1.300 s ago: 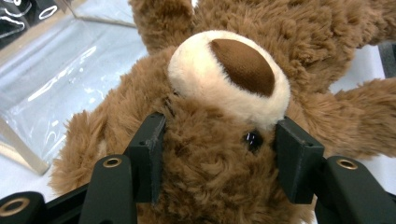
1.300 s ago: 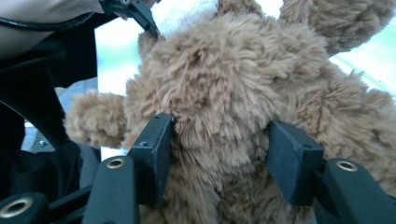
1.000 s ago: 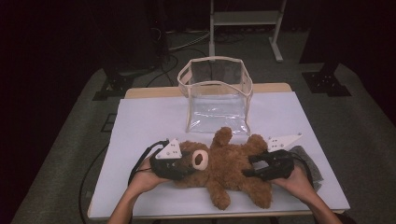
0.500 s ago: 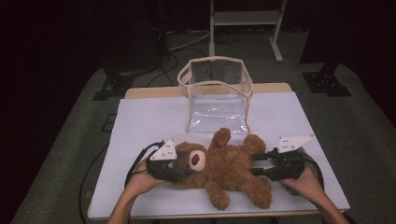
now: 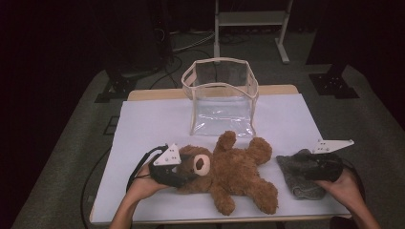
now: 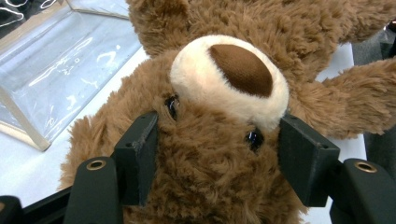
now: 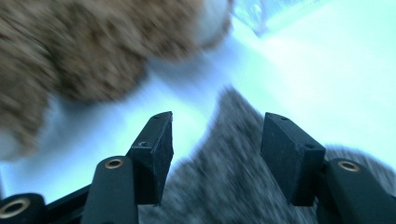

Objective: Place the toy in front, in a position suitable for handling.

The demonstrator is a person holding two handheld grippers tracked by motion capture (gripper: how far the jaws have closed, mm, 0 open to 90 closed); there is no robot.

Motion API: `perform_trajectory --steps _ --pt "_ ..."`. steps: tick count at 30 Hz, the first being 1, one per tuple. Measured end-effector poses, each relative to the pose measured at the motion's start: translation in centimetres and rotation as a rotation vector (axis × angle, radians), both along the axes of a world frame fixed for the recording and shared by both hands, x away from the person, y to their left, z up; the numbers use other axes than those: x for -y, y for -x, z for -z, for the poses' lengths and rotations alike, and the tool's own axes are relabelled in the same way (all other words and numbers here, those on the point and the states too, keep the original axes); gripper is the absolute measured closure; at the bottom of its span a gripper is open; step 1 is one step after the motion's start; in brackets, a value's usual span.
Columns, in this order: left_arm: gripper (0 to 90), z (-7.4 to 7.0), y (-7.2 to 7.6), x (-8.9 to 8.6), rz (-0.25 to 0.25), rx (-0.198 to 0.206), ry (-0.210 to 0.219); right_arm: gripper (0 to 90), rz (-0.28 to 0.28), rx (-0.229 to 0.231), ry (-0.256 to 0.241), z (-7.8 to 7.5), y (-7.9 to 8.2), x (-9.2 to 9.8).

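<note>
left hand-held gripper (image 6: 215, 158) | jaws flank head | teddy bear (image 6: 224, 140) between

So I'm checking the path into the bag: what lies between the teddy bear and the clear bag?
Nothing: in the high view, bare white table separates the teddy bear from the clear bag.

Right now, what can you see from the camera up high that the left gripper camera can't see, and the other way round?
The high view alone takes in the right hand-held gripper over the grey cloth, plus the whole table. The left gripper view alone reveals the teddy bear's shiny black eyes between the jaws of the left hand-held gripper. Both include the teddy bear and the clear bag.
</note>
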State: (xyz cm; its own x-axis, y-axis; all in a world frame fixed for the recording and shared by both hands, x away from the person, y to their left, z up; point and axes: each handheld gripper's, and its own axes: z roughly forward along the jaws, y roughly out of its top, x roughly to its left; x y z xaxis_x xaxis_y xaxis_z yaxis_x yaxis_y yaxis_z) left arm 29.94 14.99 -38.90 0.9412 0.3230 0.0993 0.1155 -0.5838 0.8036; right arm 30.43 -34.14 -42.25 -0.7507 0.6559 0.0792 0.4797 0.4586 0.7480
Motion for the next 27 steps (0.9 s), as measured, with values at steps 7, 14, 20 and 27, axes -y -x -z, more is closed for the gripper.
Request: perform_trajectory --steps 7,14,20,27 --pt "33.5 0.0 0.0 0.0 0.004 0.007 0.003 41.5 0.034 -0.056 0.053 2.5 -0.7 1.0" --pt "32.0 0.1 -0.1 0.2 0.002 0.007 0.009 47.4 0.019 0.016 0.086 3.3 -0.3 0.5" --pt "31.4 0.0 0.2 0.3 0.004 0.02 -0.007 68.7 -0.003 0.023 0.1 3.2 -0.2 0.3" --pt "30.1 0.1 0.1 0.3 0.002 0.021 0.001 80.7 0.008 -0.028 0.059 3.0 -0.5 0.5"
